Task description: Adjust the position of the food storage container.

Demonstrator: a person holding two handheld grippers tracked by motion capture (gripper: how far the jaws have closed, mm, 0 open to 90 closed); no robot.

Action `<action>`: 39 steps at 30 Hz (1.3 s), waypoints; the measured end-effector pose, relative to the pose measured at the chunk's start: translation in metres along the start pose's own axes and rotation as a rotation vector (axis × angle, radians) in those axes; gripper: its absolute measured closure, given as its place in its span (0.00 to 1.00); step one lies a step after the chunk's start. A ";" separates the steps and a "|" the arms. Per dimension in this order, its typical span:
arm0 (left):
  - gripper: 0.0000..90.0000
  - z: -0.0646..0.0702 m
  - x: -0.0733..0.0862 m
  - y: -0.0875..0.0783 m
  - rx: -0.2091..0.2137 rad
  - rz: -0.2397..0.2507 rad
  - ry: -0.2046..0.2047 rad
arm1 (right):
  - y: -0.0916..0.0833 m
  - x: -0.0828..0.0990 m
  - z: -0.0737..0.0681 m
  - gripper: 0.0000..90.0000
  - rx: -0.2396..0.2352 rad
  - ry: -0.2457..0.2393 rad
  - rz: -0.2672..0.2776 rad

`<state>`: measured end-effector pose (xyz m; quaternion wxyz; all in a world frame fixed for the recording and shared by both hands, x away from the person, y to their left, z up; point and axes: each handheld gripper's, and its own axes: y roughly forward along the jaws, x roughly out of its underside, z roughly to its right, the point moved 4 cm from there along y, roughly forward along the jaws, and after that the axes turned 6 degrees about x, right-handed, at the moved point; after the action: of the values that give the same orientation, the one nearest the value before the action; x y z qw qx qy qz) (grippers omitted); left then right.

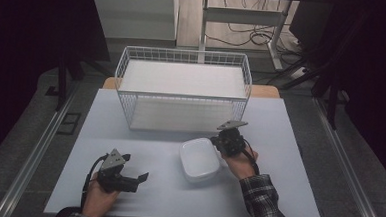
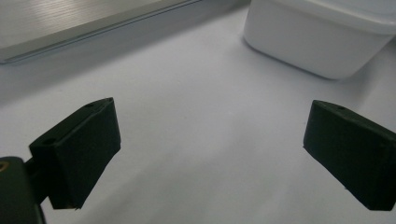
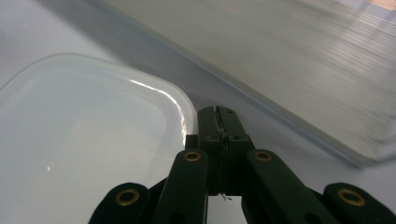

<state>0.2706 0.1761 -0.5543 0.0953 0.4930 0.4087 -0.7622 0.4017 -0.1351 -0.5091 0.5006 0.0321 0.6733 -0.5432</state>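
Note:
A white lidded plastic container (image 1: 198,159) rests on the pale table (image 1: 144,136) in front of a white wire basket (image 1: 181,95). My right gripper (image 1: 218,145) sits at the container's right rim, held by a hand in a plaid sleeve. In the right gripper view its jaws are pressed together, so the right gripper (image 3: 219,116) is shut, with the container's lid (image 3: 84,140) just to their left; nothing shows between them. My left gripper (image 1: 139,182) lies low at the front left and points toward the container. In its own view the left gripper (image 2: 210,154) is open over bare table, and the container (image 2: 317,37) stands beyond.
The basket is lined with a white board (image 3: 303,60) and stands across the table's far half. Its base edge (image 2: 70,28) runs close behind the container. Dark floor, table legs and cables lie beyond the far edge.

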 end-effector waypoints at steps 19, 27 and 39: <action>0.12 -0.013 -0.006 -0.008 -0.006 -0.009 -0.046 | -0.034 0.017 -0.029 0.98 -0.072 -0.057 0.040; 0.63 -0.021 -0.038 0.031 0.068 -0.038 0.001 | -0.056 0.065 -0.035 0.98 -0.136 0.019 -0.023; 0.88 0.001 -0.049 0.066 0.159 -0.101 0.038 | -0.046 0.060 -0.046 0.97 -0.145 0.002 -0.030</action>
<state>0.3307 0.1198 -0.5485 0.0094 0.4921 0.3728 -0.7866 0.3155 -0.1485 -0.5239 0.4928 -0.0140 0.7117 -0.5004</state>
